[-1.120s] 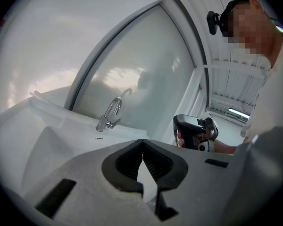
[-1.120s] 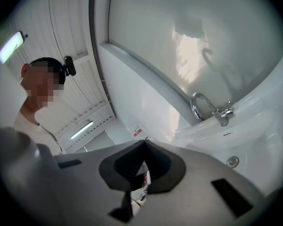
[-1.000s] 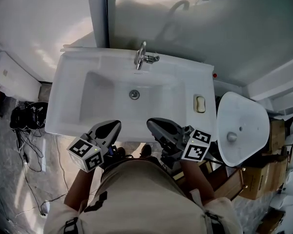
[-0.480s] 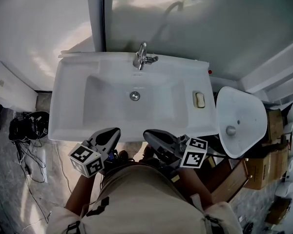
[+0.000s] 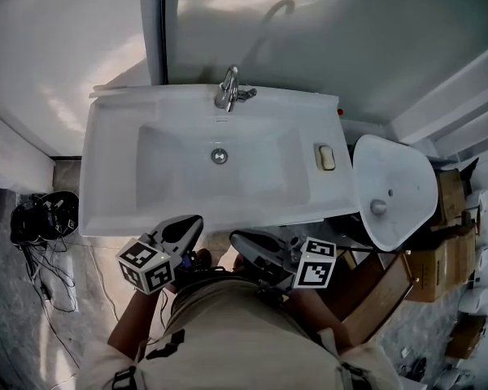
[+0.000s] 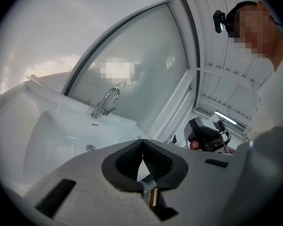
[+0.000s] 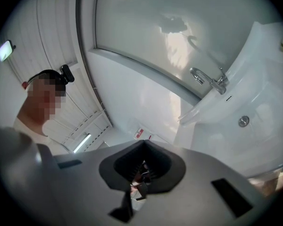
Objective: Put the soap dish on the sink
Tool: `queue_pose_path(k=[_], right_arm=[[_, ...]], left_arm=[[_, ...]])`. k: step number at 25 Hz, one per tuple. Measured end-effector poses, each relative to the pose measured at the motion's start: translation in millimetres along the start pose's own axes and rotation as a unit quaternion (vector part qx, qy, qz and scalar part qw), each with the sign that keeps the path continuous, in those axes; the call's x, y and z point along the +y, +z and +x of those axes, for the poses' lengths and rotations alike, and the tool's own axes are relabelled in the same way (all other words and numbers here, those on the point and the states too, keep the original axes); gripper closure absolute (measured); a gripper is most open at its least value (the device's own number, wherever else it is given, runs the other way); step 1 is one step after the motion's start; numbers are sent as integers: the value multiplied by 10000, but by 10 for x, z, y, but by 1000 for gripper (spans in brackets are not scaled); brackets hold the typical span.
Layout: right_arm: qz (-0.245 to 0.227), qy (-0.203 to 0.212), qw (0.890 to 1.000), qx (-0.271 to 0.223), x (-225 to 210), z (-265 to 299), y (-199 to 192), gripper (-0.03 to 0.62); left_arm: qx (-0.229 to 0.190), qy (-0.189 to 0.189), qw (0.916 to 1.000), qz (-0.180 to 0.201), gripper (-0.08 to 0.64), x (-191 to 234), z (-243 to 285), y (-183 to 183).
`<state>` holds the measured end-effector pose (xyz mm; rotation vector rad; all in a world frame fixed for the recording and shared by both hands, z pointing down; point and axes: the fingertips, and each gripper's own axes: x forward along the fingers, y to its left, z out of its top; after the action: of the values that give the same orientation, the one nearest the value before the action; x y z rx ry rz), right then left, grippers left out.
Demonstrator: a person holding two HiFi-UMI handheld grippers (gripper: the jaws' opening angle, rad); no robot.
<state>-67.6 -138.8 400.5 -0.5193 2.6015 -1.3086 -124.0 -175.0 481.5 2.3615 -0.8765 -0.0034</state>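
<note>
While neither gripper carries anything, both sit close to the person's body, near the front rim of the white sink (image 5: 114, 177). The left gripper (image 5: 189, 224) has its jaws pressed together at the tips with nothing between them, and the right gripper (image 5: 237, 239) is likewise closed and empty. Ahead of the left gripper lies the basin, with the drain (image 5: 219, 155) in its floor and the chrome faucet (image 5: 227, 90) beyond at the back edge. The soap dish (image 5: 325, 157) – small, cream-coloured, rounded – rests on the flat ledge of the sink, ahead of the right gripper and off to its right, well apart from both grippers. Farther right of that gripper a second white basin (image 5: 394, 177) leans beside the sink – cardboard boxes (image 5: 450, 195) stand past it. Left of the left gripper, a tangle of dark cables (image 5: 37, 222) lies on the floor.
</note>
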Motion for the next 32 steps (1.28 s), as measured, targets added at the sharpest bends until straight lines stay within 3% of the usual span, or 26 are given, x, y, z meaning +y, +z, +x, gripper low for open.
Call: queue_pose_path(k=[17,32], right_arm=[[110,534,9985,80,262,-618,-190,581],[478,545,9970,-258,284,-1334,-297,581]], left_arm=[[33,201,9989,431,540,-513,81,-11],[371,-106,9979,525,540,-1275,405,-396]])
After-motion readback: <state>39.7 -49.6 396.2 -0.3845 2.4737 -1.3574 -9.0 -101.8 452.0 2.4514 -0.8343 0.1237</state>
